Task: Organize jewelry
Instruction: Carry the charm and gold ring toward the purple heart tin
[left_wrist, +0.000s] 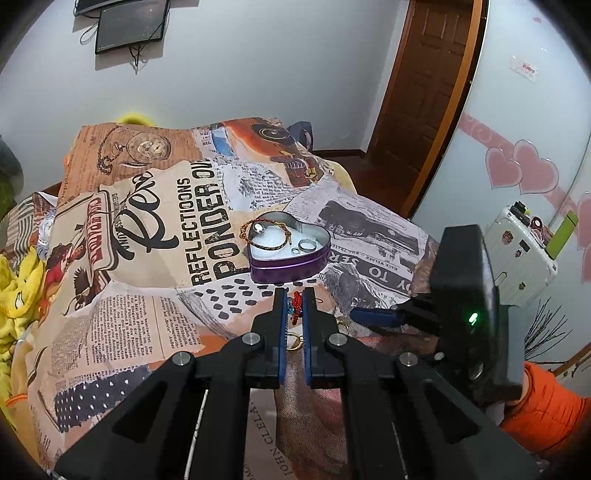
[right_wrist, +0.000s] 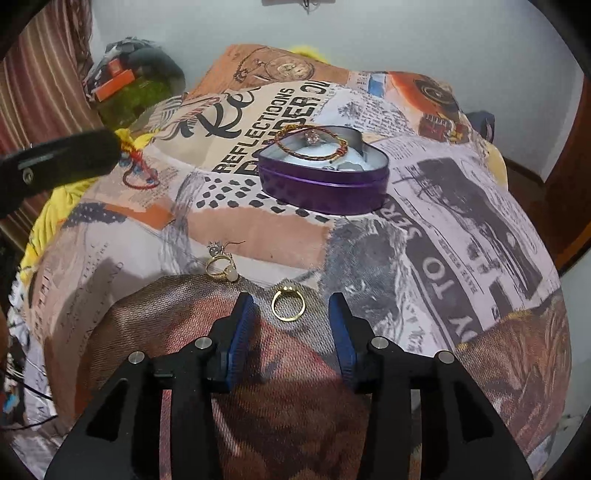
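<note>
A purple heart-shaped tin (left_wrist: 291, 260) (right_wrist: 325, 184) stands open on a newspaper-print cloth (right_wrist: 461, 229). It holds a braided gold-and-red bracelet (right_wrist: 314, 146) and two silver rings (left_wrist: 306, 244). My left gripper (left_wrist: 294, 295) is shut on a red beaded cord bracelet (left_wrist: 295, 303), whose loop hangs down onto the cloth (right_wrist: 142, 177). My right gripper (right_wrist: 291, 297) stands open just above the cloth. A plain gold ring (right_wrist: 290, 318) lies flat between its blue pads, which do not touch it. A gold ring with a pale stone (right_wrist: 223, 272) and an earring (right_wrist: 216, 248) lie just to the left.
The cloth drapes over a rounded mound and falls away at the sides. A small white case (left_wrist: 517, 254) stands to the right, by a wall with pink hearts. An orange sleeve (left_wrist: 546, 406) shows behind the right gripper. Yellow fabric (left_wrist: 18, 284) bunches at the left.
</note>
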